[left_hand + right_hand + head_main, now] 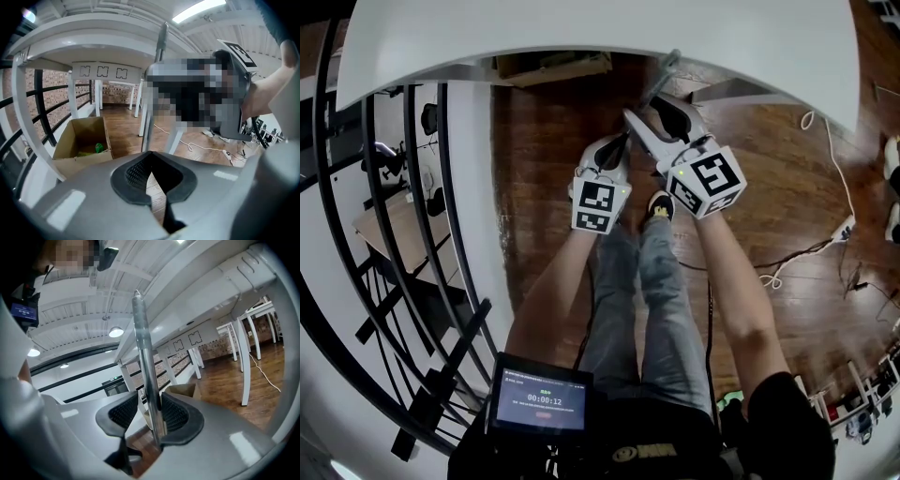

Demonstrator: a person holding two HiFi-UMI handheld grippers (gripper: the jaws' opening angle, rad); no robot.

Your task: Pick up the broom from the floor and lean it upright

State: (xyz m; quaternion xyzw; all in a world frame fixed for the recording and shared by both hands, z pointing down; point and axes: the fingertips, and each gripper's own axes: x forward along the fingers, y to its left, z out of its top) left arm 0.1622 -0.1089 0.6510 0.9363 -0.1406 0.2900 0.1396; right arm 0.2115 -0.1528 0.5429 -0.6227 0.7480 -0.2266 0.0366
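The broom shows only as a grey metal handle (145,366), standing nearly upright with its top by the white table's (581,37) edge. In the head view a short stretch of the handle (662,77) rises above my right gripper (661,117). That gripper (145,413) is open around the handle: the pole lies against one pad and a gap shows at the other. My left gripper (617,155) hangs just left of it, shut on nothing (151,171). From the left gripper view the handle (157,70) stands ahead, apart from those jaws. The broom head is hidden.
An open cardboard box (84,140) sits on the wooden floor under the table, to the left. White table legs (176,136) stand beyond the handle. A black railing (412,234) runs along the left. Cables and a power strip (844,228) lie on the floor at right.
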